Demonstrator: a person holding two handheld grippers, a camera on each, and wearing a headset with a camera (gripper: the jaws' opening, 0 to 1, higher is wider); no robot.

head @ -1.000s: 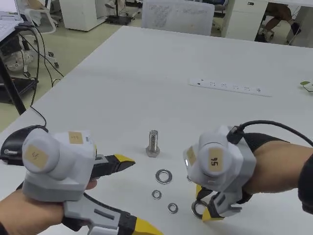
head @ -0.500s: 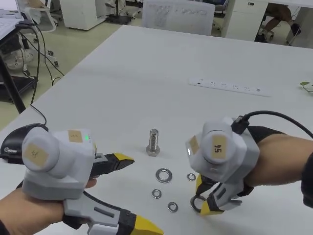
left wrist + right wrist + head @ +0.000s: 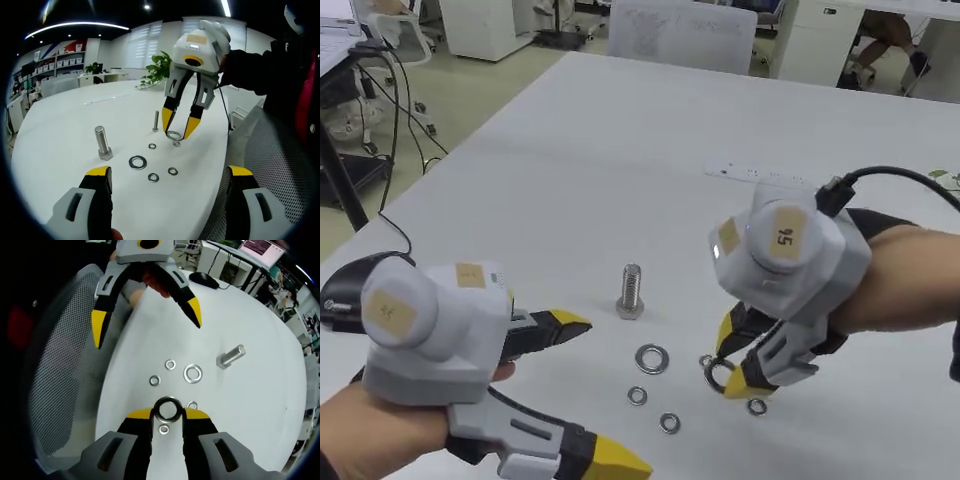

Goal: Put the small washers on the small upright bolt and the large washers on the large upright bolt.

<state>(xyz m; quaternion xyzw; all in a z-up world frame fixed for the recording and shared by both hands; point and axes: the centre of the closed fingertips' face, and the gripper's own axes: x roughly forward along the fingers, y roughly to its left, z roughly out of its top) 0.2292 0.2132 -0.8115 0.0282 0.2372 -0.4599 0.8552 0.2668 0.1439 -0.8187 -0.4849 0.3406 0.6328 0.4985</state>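
Observation:
My right gripper (image 3: 727, 368) hangs just above the table, shut on a large washer (image 3: 708, 375), which also sits between its yellow tips in the right gripper view (image 3: 167, 409). The large bolt (image 3: 630, 292) stands upright on the white table (image 3: 620, 160). In the left gripper view a thin small bolt (image 3: 156, 121) stands behind the right gripper's tips. Another large washer (image 3: 652, 358) and several small washers (image 3: 637, 395) lie flat near the bolt. My left gripper (image 3: 595, 393) is open at the near left, holding nothing.
A white power strip (image 3: 775, 178) lies further back on the table. A black mouse (image 3: 345, 290) rests at the left edge. A mesh chair (image 3: 280, 150) stands at the near side, and a pale chair (image 3: 680, 35) at the far end.
My right gripper has risen and moved away from the near edge with the large washer in its jaws, uncovering a small washer beneath it. The left gripper has stayed put.

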